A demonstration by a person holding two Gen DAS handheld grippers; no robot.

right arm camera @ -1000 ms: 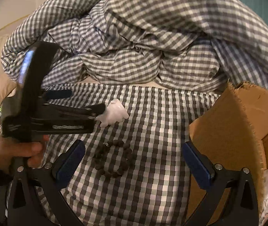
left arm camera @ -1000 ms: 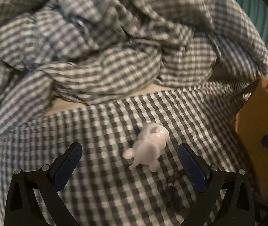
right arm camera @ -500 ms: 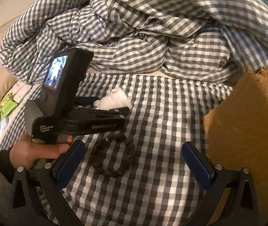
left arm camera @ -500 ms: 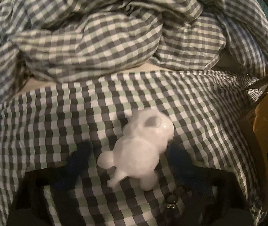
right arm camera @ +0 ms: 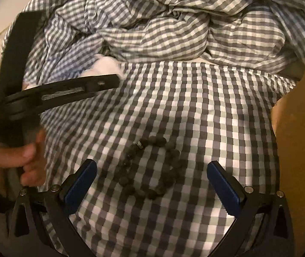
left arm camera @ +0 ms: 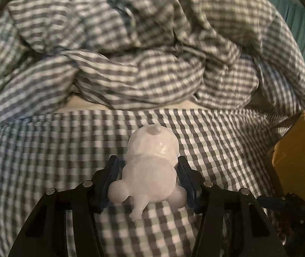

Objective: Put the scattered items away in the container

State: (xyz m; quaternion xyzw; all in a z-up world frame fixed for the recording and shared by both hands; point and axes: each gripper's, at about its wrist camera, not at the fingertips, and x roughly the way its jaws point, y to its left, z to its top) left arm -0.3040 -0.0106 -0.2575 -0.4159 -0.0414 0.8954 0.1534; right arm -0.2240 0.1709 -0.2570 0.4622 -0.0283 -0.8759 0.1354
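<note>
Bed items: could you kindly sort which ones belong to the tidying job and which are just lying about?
Job:
- white figurine, left gripper closing around it
- dark bead bracelet, right gripper open above it
- cardboard box

Lying about:
- crumpled checked duvet
- checked sheet

Lying on the checked sheet: white glossy animal figurine (left arm camera: 152, 167), belly down, head pointing away; dark beaded bracelet (right arm camera: 150, 169), looped flat. Standing at the right edge: cardboard box (right arm camera: 300, 132).
</note>
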